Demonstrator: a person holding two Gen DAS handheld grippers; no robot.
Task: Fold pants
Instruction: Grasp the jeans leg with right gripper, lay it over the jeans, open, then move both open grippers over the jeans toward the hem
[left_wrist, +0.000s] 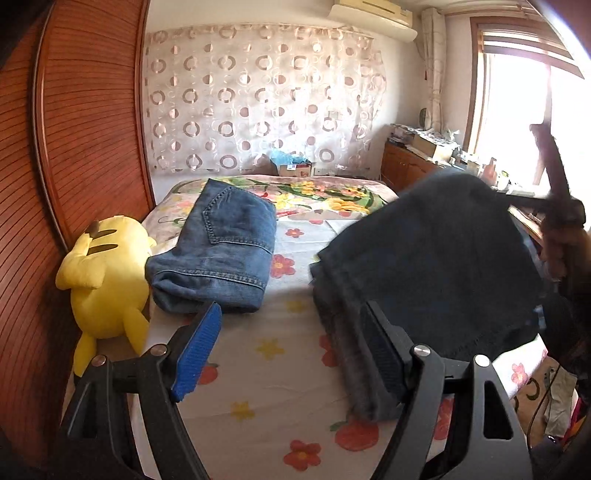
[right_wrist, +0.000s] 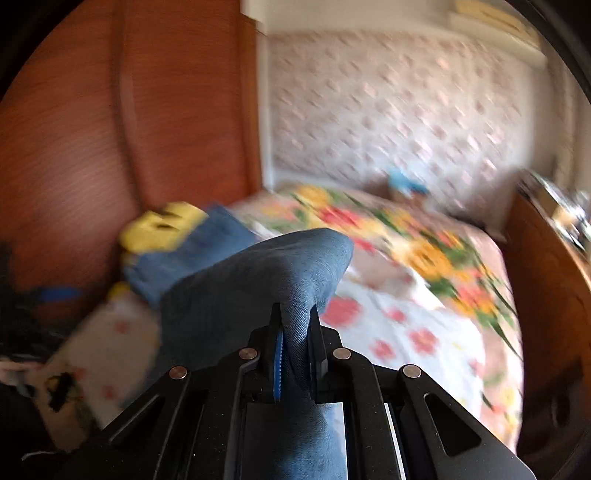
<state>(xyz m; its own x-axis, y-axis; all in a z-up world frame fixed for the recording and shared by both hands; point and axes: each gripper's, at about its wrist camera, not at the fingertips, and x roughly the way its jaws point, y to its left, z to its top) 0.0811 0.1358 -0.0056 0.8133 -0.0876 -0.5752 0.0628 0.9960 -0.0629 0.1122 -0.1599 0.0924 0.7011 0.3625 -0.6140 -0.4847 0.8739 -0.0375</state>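
My right gripper (right_wrist: 295, 332) pinches the dark pants (left_wrist: 436, 258) near the bed's (left_wrist: 280, 369) right edge, left gripper (left_wrist: 291, 343) gaping empty, so I should lift evenly, keeping the fold aligned.

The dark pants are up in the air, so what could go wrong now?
1. The right hand-held gripper pinches only a small bunch of the dark pants; the cloth might slip out.
2. The left hand-held gripper is open and holds nothing, so the hanging pants could twist or unfold.
3. The swinging cloth could brush the folded jeans beside the yellow plush toy.
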